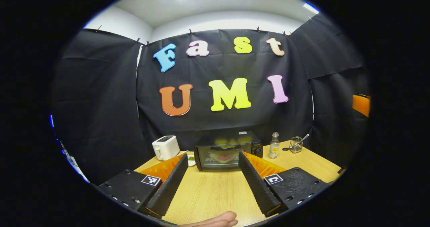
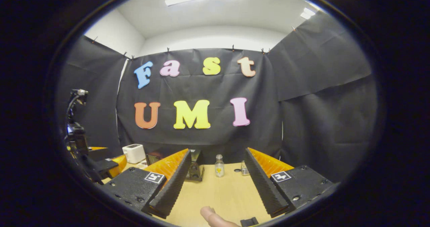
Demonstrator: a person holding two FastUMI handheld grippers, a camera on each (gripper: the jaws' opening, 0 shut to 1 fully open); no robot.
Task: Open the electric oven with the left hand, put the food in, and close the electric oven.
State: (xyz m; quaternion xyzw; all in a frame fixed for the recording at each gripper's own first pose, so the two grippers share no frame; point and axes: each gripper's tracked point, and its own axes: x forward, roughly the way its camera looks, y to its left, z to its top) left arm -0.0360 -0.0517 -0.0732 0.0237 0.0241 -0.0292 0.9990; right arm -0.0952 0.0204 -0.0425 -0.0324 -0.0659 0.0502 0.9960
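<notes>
Black metal and a glass door: the oven (image 1: 228,150) sits at the back of the wooden table (image 1: 215,193), against the cloth wall, and its door is shut. Through the glass I make out something pale and pinkish on the rack inside, which I take to be the food (image 1: 224,157), though reflections blur it. So the food seems to lie in the oven with the door closed, as the task wants; whether I am looking at a finished job or at a setup, I cannot settle from here.

In the left gripper view, my left gripper (image 1: 211,183) points straight at the oven door from well back, fingers spread wide and holding nothing. In the right gripper view, my right gripper (image 2: 218,186) is likewise wide apart and holding nothing, aimed more at the small bottle (image 2: 219,165) that stands just right of the oven (image 2: 195,168); the left gripper (image 2: 111,164) shows off to its left.

Farther out, a white toaster (image 1: 165,147) stands left of the oven, and a wire basket (image 1: 296,144) sits beyond the bottle (image 1: 274,145). A fingertip (image 1: 218,220) shows at the bottom edge.

Any move on the door would call for the left gripper to close the gap and meet the handle squarely.
</notes>
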